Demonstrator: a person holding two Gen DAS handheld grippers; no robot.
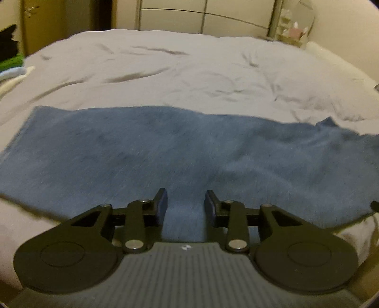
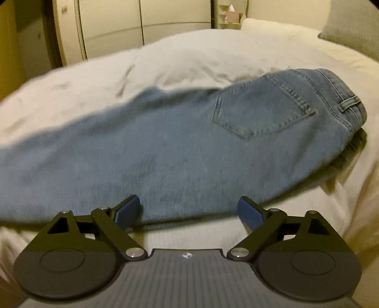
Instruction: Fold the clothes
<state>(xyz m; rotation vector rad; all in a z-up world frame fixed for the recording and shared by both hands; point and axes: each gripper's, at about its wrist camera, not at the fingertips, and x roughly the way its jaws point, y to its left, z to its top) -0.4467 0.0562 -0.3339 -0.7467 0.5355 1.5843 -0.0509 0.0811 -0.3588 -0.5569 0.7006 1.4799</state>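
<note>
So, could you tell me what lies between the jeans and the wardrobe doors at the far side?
Only bare, wrinkled bedsheet separates the jeans from the wardrobe doors; nothing rests on that stretch, in either wrist view.

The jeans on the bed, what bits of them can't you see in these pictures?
- Jeans, right wrist view: the leg end runs off the left edge, and motion blur smears it.
- Left wrist view: the waist end is cut off by the right edge; the denim is too blurred to show seams.
- Underside, both views: hidden against the bed sheet.
- Pocket contents: covered by the cloth.
</note>
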